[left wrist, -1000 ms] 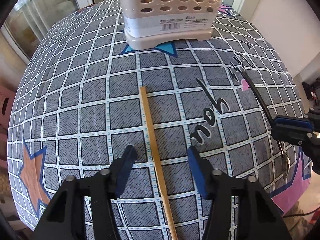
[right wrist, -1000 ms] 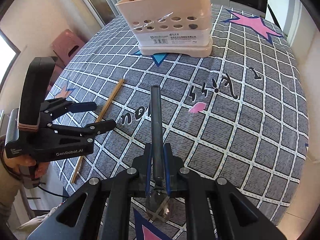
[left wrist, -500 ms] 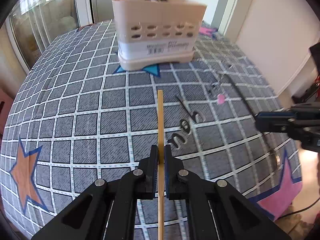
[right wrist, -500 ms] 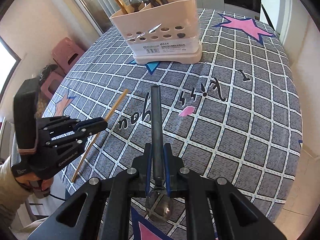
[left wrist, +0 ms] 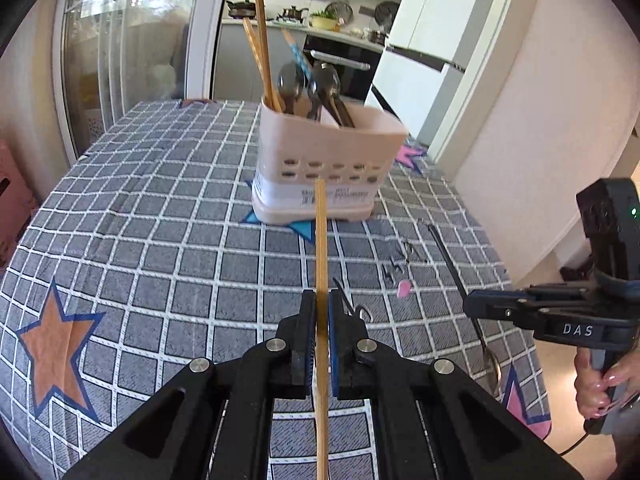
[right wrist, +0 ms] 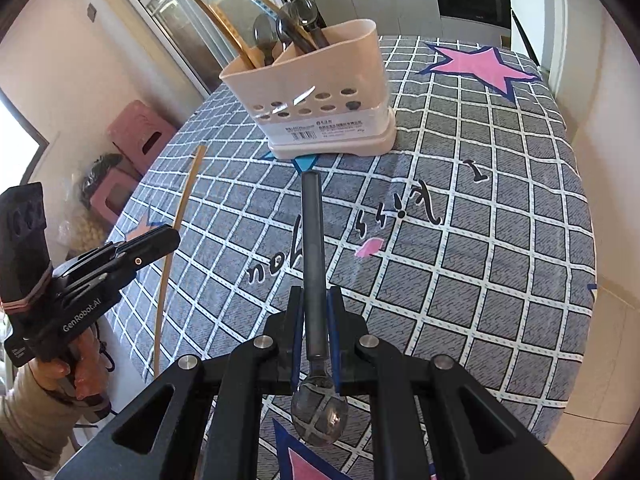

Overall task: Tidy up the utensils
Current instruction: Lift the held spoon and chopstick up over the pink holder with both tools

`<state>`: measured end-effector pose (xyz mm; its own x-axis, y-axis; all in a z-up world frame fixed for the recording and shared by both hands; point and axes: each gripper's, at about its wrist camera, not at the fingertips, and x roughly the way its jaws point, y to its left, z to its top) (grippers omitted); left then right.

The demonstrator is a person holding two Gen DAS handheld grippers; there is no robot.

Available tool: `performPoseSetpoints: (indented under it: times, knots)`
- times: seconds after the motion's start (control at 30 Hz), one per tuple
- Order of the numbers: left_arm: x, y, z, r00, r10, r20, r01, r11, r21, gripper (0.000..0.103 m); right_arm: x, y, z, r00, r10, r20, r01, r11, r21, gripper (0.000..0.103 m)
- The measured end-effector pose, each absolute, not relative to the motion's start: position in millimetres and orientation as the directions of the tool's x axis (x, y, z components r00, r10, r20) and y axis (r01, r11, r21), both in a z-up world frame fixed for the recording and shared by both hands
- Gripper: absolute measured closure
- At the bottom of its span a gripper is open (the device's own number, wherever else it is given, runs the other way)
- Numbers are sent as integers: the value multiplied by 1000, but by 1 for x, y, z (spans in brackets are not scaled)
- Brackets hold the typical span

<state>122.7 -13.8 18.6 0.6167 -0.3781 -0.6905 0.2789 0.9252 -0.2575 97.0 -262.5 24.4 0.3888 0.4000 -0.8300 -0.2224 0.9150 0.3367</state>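
a kitchen table under a grey checked cloth [left wrist: 160, 208] with star prints. the left gripper [left wrist: 319, 304] is clamped on a wooden chopstick [left wrist: 321, 248] lifted off the cloth; the right gripper [right wrist: 315, 300] is clamped on a dark-handled spoon [right wrist: 313, 240], bowl nearest the camera. ahead of both stands a beige utensil holder [right wrist: 320, 92] with chopsticks and spoons inside.

My chopstick [left wrist: 321, 256] runs off the left wrist view's bottom edge; the utensil holder [left wrist: 320, 168] hides its utensils' lower ends, and its label print is unreadable.
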Motion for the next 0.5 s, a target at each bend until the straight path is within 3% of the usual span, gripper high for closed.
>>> performPoseSetpoints:
  times: [0.5]
  knots:
    - [144,-7,72,726,-394,-564,273,917,-289,66,122,-271,60,466,462,-754,-207,886,415,91]
